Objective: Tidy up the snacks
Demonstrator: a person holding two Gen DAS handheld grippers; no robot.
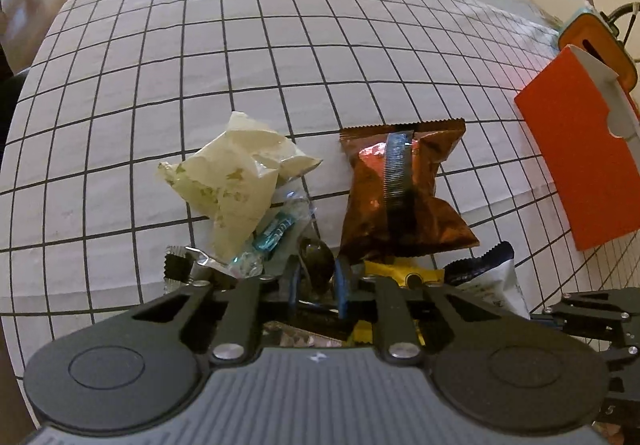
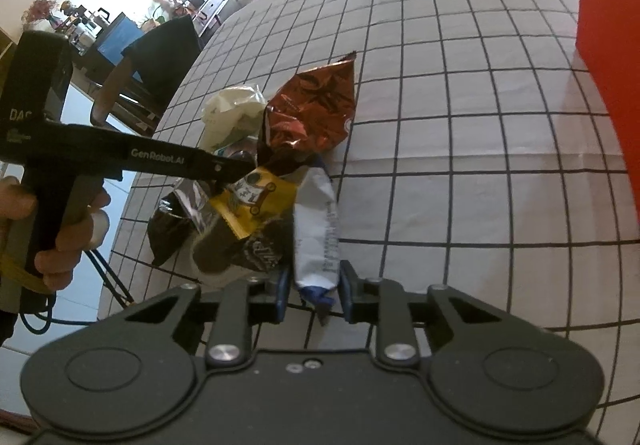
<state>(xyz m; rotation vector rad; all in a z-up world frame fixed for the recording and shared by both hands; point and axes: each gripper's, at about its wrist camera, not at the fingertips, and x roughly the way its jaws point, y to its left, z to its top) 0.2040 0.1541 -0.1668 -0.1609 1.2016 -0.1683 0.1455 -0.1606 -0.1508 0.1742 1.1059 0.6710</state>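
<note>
A pile of snacks lies on the grid-patterned tablecloth (image 1: pixel 240 45). It holds a red-brown foil bag (image 1: pixel 400 197) (image 2: pixel 316 109), a crumpled cream wrapper (image 1: pixel 232 173) (image 2: pixel 228 109), a yellow packet (image 1: pixel 404 273) (image 2: pixel 252 201) and a clear wrapper with teal print (image 1: pixel 276 233). My left gripper (image 1: pixel 319 283) (image 2: pixel 240 169) reaches into the pile, its blue pads shut on a small dark brown wrapper (image 1: pixel 316 261). My right gripper (image 2: pixel 316 291) is shut on the near end of a white and blue packet (image 2: pixel 318 229) (image 1: pixel 488 281), at the pile's right side.
An orange box (image 1: pixel 576 165) (image 2: pixel 608 45) with a white flap stands to the right of the pile. Dark packets (image 2: pixel 168 229) lie near the table's left edge. A person's hand (image 2: pixel 60 245) holds the left gripper's handle. Chairs stand around the table.
</note>
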